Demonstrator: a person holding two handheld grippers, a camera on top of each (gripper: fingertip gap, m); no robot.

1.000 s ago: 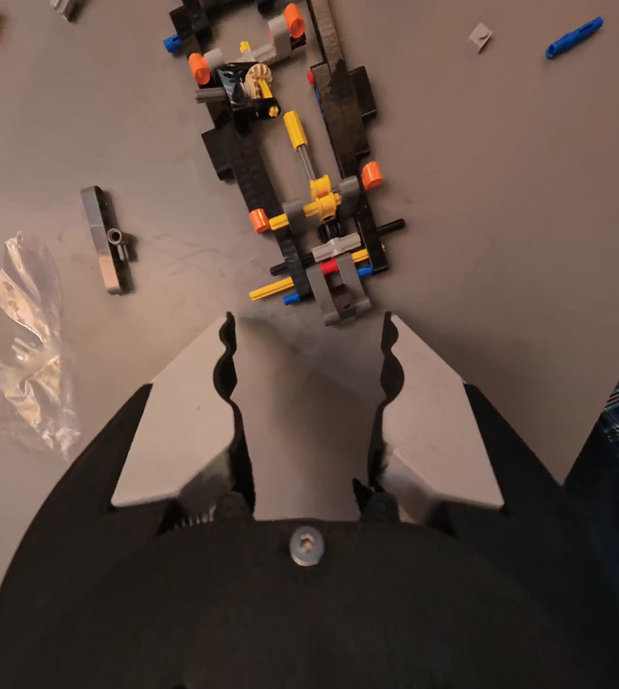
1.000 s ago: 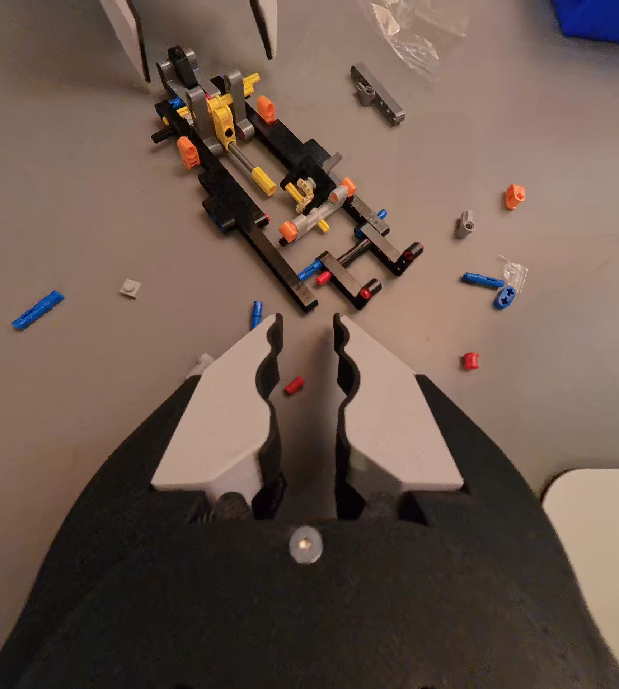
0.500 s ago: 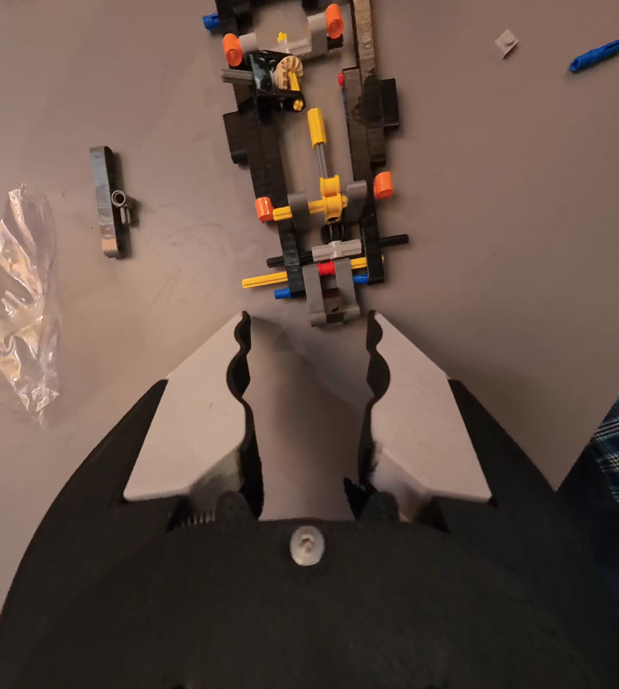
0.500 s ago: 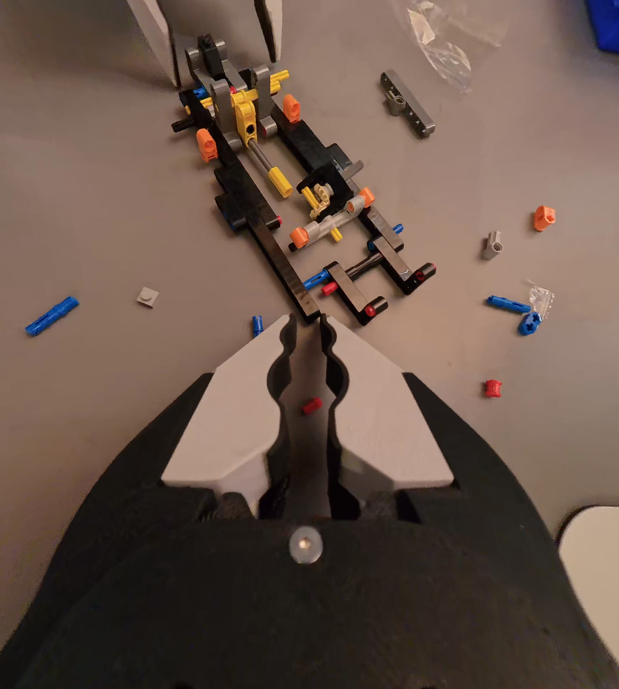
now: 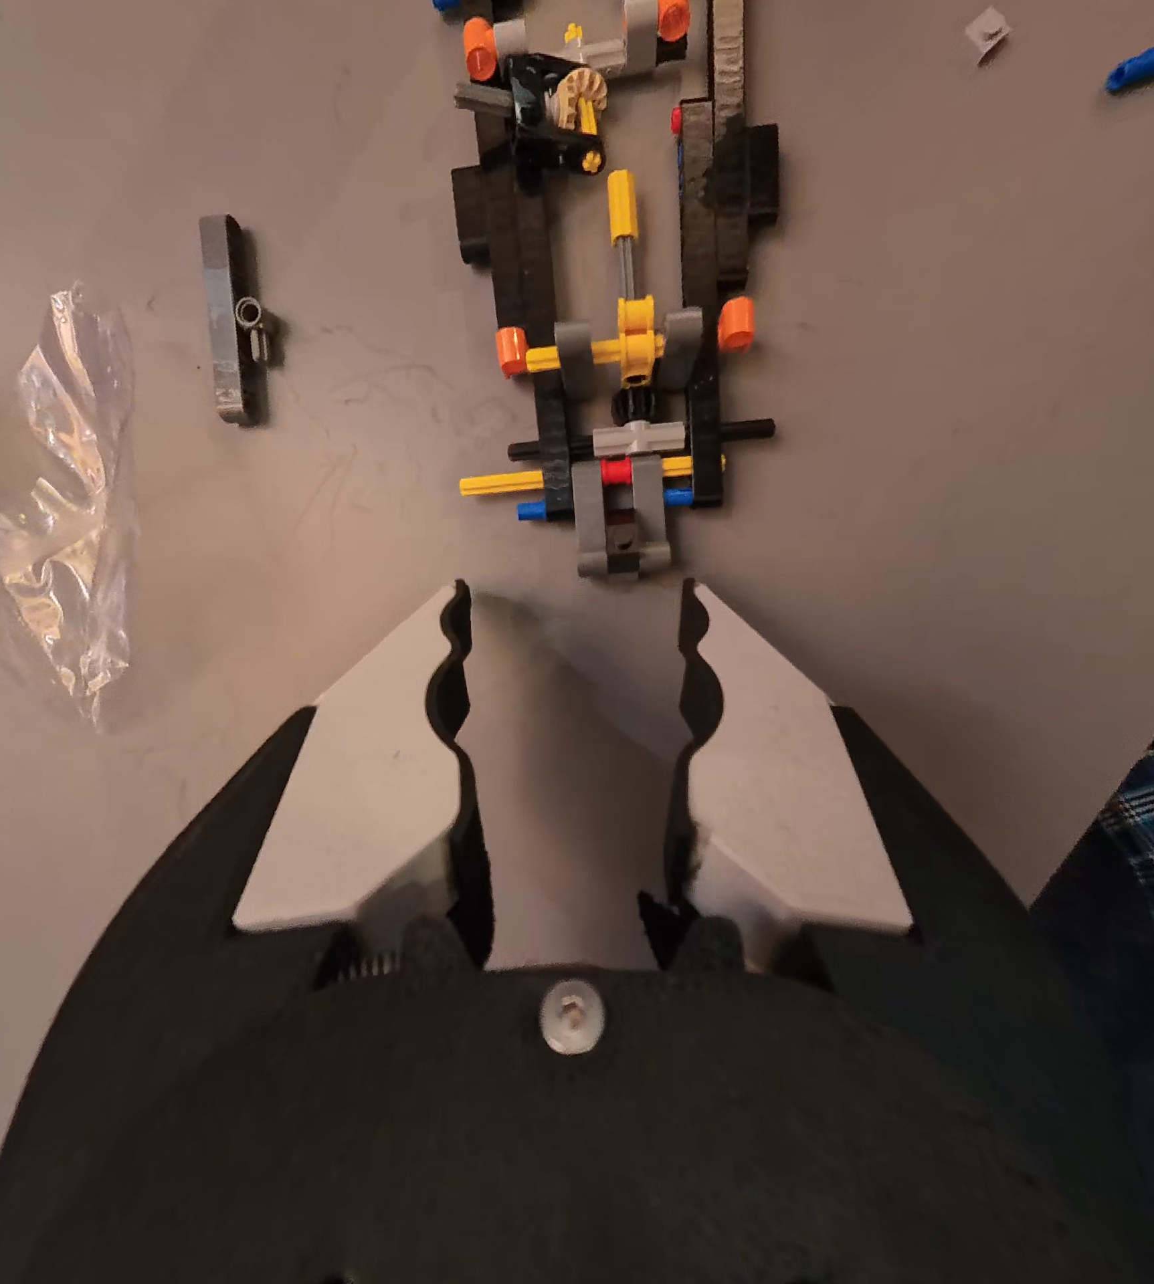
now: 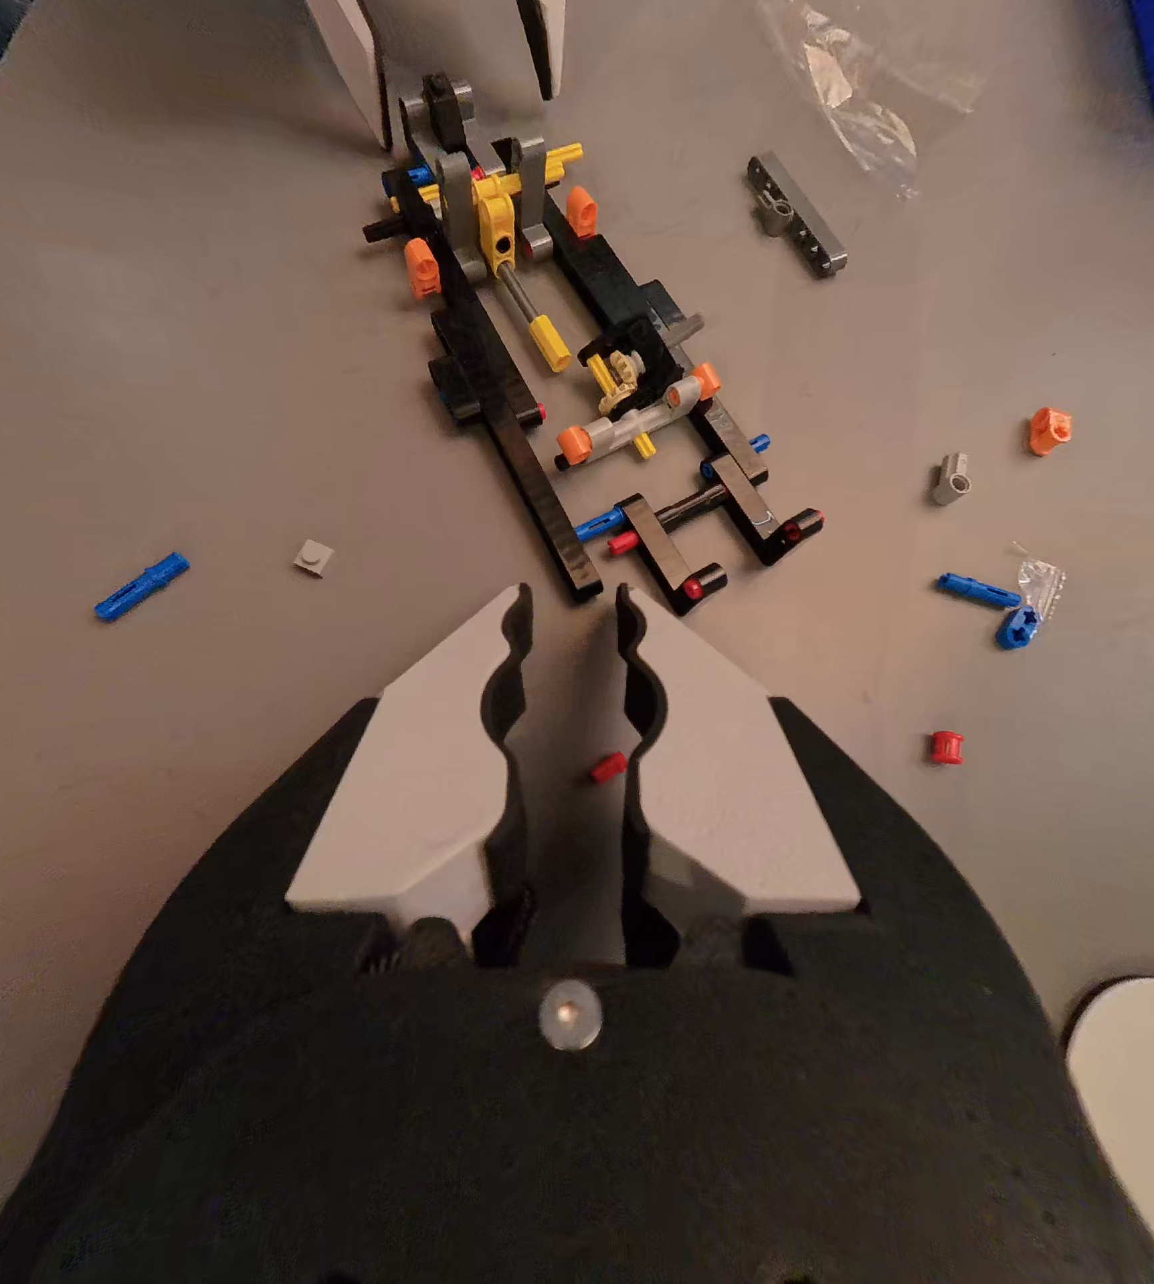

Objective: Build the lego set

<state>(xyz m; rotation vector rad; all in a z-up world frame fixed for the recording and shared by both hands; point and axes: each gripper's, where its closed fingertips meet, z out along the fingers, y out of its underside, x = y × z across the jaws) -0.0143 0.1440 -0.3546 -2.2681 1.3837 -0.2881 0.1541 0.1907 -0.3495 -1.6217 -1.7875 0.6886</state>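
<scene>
On the grey counter lies the long black lego frame, stretched between the two grippers. The left gripper faces its grey-bracket end with fingers wide apart and empty; the right gripper meets the opposite end, fingers narrowly apart, gripping nothing. A grey beam and a small red pin lie loose, apart from the frame.

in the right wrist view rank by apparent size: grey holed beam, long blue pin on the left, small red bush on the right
1. Grey holed beam
2. Long blue pin
3. Small red bush
The beam lies farthest off, so its lead is safe.
</scene>
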